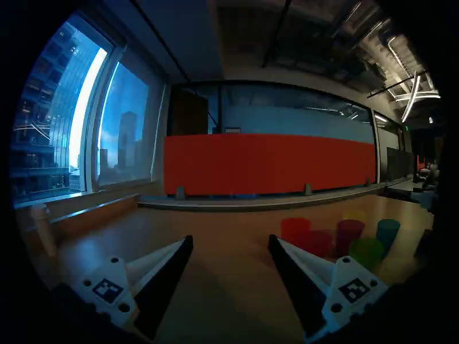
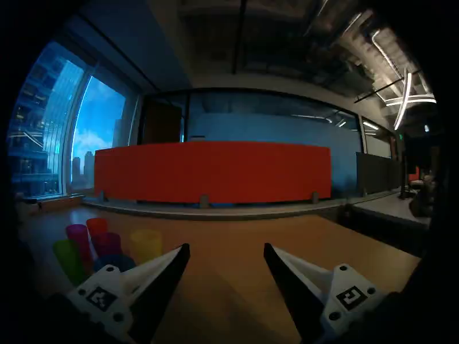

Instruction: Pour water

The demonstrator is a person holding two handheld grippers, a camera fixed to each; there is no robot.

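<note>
Cups: six, upright and close together on desk (image 1: pixel 172 229): red cup (image 1: pixel 295 228), maroon cup (image 1: pixel 314 243), purple cup (image 1: pixel 349 232), yellow cup (image 1: pixel 354 215), teal cup (image 1: pixel 388 232), green cup (image 1: pixel 366 252).
Contents: cannot tell.
Place: 3 o'clock of left tongs (image 1: pixel 229 241); 9 o'clock of right tongs (image 2: pixel 225 247).
Left tongs: spread, over bare desk.
Right tongs: spread likewise.
Count: six cups, two tongs.

Cups (image 1: pixel 349 230) cluster on the table (image 1: pixel 229 281), before the partition (image 1: pixel 269 163); windows (image 1: pixel 120 129) stand to the left
</note>
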